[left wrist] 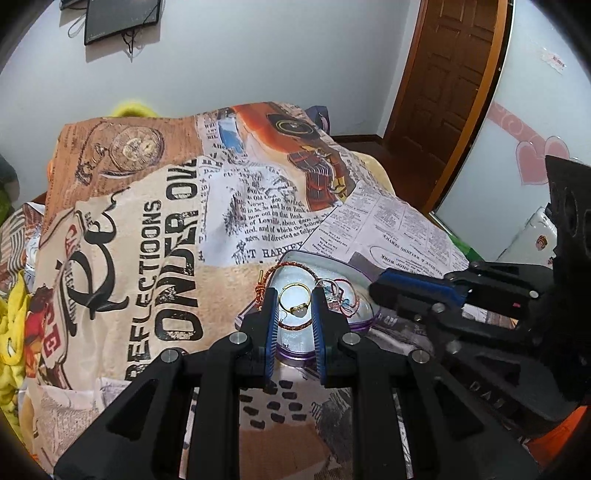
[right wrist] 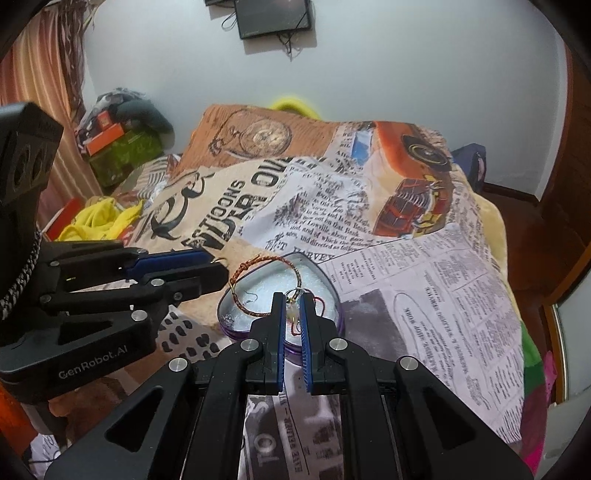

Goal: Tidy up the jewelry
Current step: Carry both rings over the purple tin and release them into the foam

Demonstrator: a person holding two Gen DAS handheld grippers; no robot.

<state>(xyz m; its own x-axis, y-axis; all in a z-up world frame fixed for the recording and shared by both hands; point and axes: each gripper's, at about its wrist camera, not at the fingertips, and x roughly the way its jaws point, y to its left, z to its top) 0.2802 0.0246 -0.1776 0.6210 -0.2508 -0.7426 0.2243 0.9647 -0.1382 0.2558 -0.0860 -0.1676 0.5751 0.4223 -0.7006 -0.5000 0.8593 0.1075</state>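
Left wrist: newsprint bedspread [left wrist: 147, 229], brown door [left wrist: 450, 74]

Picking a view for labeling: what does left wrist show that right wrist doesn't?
Left wrist only: the gold ring sits framed between the left hand-held gripper's open fingers, over the tin; a wooden door and pink heart decals stand to the right.

Right wrist only: the right hand-held gripper is nearly closed around a small pale bead piece; striped curtains and cluttered boxes lie to the left.

Both: the purple-rimmed tin, the twisted copper bracelet, the newspaper-print blanket and the wall-mounted screen.
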